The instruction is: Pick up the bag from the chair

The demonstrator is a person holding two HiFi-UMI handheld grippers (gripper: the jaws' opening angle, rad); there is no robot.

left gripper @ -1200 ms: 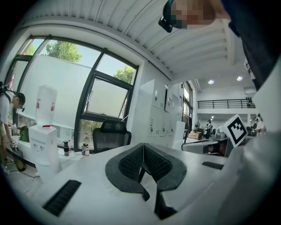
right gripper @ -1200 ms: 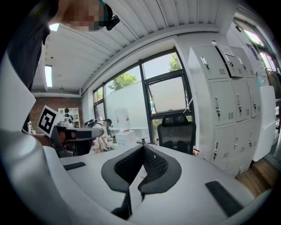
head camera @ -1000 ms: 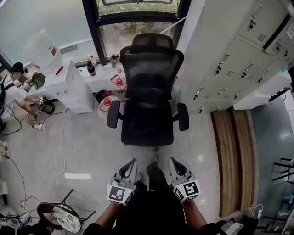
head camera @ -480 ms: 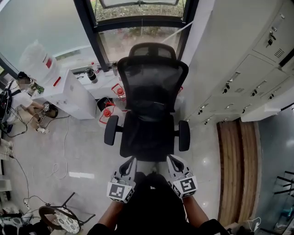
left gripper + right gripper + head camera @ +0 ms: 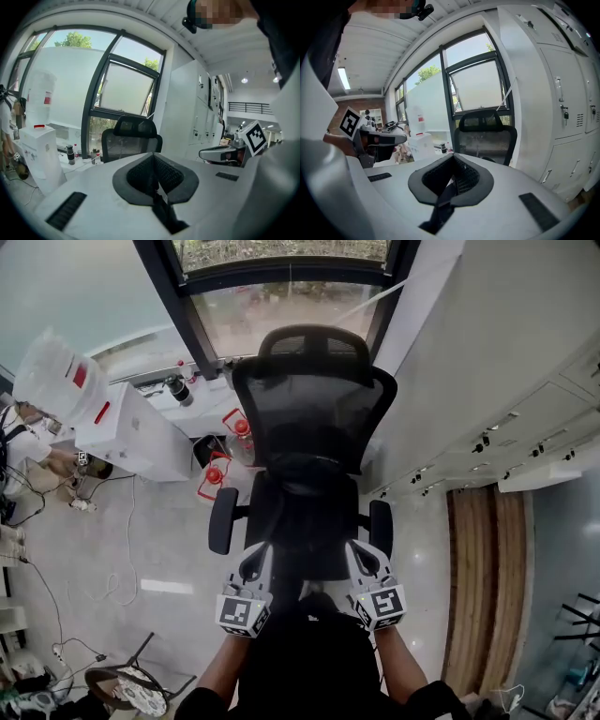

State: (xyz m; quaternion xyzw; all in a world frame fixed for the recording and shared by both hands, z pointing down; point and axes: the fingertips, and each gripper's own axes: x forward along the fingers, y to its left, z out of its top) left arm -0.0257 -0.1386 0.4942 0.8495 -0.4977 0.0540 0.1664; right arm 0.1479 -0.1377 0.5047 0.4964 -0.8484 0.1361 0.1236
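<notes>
Left hand-held gripper point(image 5: 260, 556) and right hand-held gripper point(image 5: 357, 552) hover closed just before chair point(image 5: 312, 418).

Open path between armrests point(image 5: 222, 519) of chair point(image 5: 312, 409)

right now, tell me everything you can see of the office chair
The office chair is black, with a see-through mesh backrest, a curved headrest, two padded armrests and a dark seat. It stands upright on the pale floor, seat toward the person, back to the window. The left gripper and right gripper hang at the seat's front edge; contact can't be told. No bag can be made out on it.
</notes>
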